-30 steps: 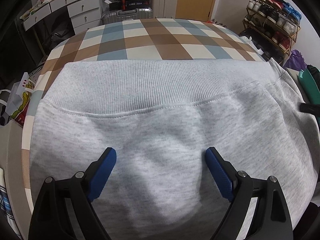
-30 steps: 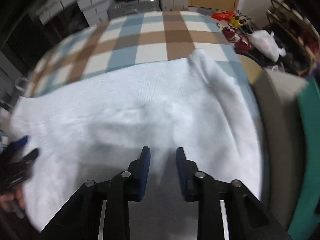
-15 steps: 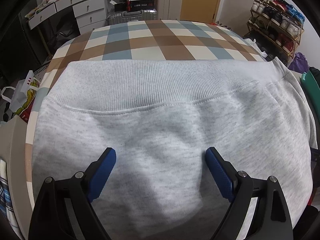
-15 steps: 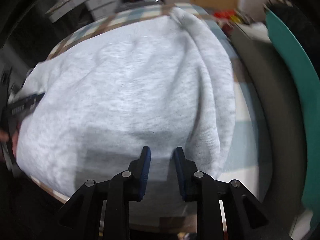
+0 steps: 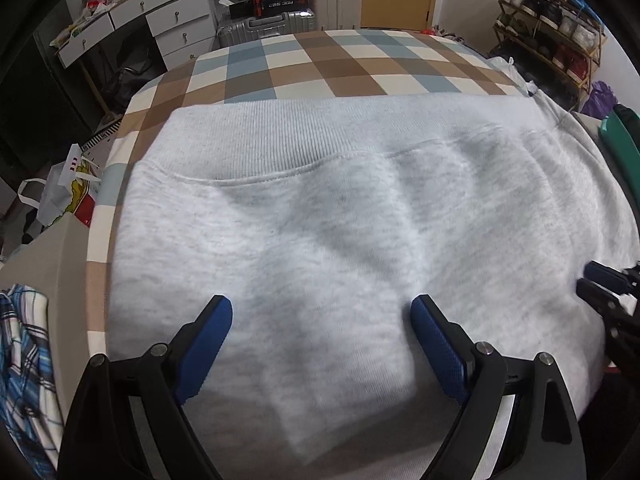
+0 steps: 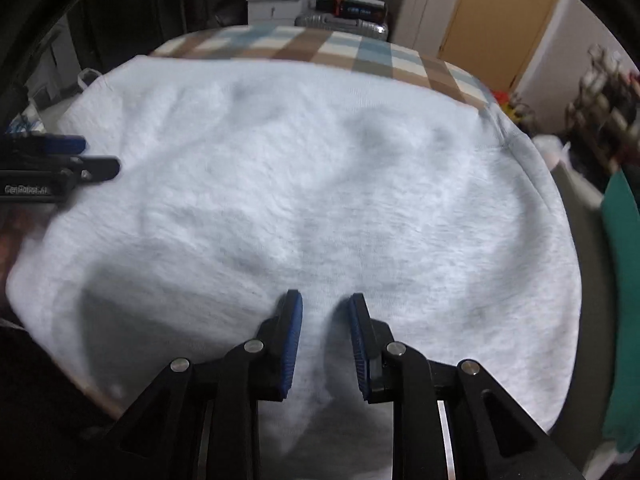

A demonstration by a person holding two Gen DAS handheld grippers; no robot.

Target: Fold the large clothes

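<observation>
Checked bedding (image 5: 344, 64) in brown, blue and cream covers the bed under me, with white drawers (image 5: 176, 28) and a silver suitcase (image 5: 272, 26) beyond its far edge and a shoe rack (image 5: 556, 20) off to the right. Spread flat over the near half of the bed lies the grey sweatshirt (image 5: 340, 240), its ribbed hem (image 5: 280, 136) running across the far side just short of the bare checks.

I hold my left gripper (image 5: 322, 320) tilted down over the near part of the cloth — its blue pads stand wide apart with only flat fabric showing between them, nothing pinched. My right gripper (image 6: 324, 316) points down at the sweatshirt's near right portion; its pads sit close together with a narrow gap, and no cloth is caught in it that I can see. From the right wrist view the left gripper shows at the far left edge, over the cloth's left border. A teal object (image 6: 624, 280) lies past the bed's right side.
</observation>
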